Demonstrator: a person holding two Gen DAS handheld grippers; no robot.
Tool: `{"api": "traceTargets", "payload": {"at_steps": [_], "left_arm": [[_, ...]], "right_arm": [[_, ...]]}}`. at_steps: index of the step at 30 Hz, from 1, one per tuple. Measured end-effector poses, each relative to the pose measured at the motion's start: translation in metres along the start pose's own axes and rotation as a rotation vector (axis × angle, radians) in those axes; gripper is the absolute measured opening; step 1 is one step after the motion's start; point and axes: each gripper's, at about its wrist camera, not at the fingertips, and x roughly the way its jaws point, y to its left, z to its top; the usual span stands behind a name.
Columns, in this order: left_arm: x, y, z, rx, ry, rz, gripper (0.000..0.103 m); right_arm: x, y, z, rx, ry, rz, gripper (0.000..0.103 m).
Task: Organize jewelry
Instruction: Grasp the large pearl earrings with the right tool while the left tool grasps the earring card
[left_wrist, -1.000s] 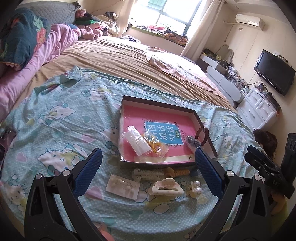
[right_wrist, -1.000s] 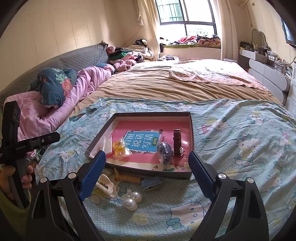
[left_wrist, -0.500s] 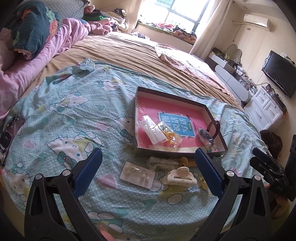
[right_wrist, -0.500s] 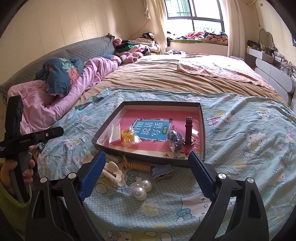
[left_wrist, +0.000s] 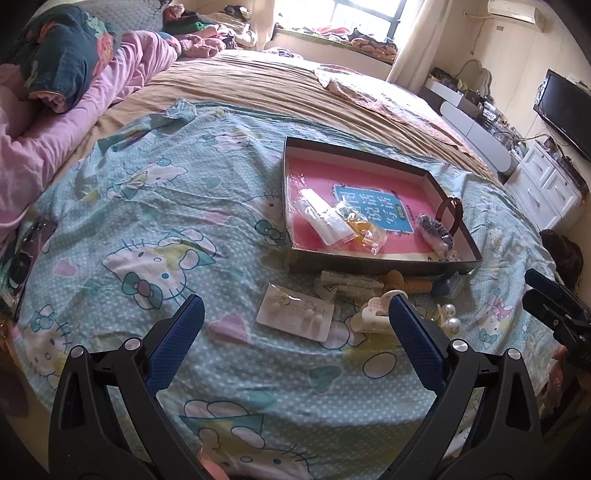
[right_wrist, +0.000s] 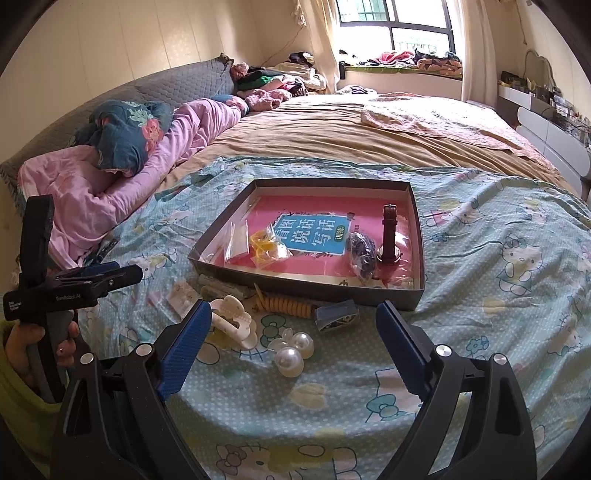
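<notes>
Left gripper (left_wrist: 293, 314) w/ jaws spread, nothing held, hung over the bed (left_wrist: 147, 229) above the earring card (left_wrist: 295, 314); white claw clip (right_wrist: 232, 319), coil hair tie (right_wrist: 284, 304), pearl piece (right_wrist: 293, 350) and blue clip (right_wrist: 337, 314) lie loose just in front of the box (right_wrist: 306, 286), which holds bags and a watch (right_wrist: 388, 240); right gripper (right_wrist: 293, 332) also released, empty; one item should be taken at a time, approached low, pinched by a firm edge, bedding kept clear.
</notes>
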Motion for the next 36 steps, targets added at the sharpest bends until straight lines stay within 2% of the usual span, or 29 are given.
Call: {"api": "traceTargets", "payload": {"at_steps": [14,28,36], "left_arm": [[0.028,-0.001,-0.018,0.057,0.077,0.073,0.093],[0.054,-0.006,-0.029,0.112,0.136,0.105,0.093],[0.065,-0.004,-0.026,0.133,0.124,0.129,0.093]], "right_arm": [[0.024,0.007,-0.021,0.004,0.075,0.016,0.09],[0.054,0.008,-0.039,0.031,0.152,0.025,0.089],[0.068,0.006,-0.044,0.045,0.175,0.024,0.087]]}}
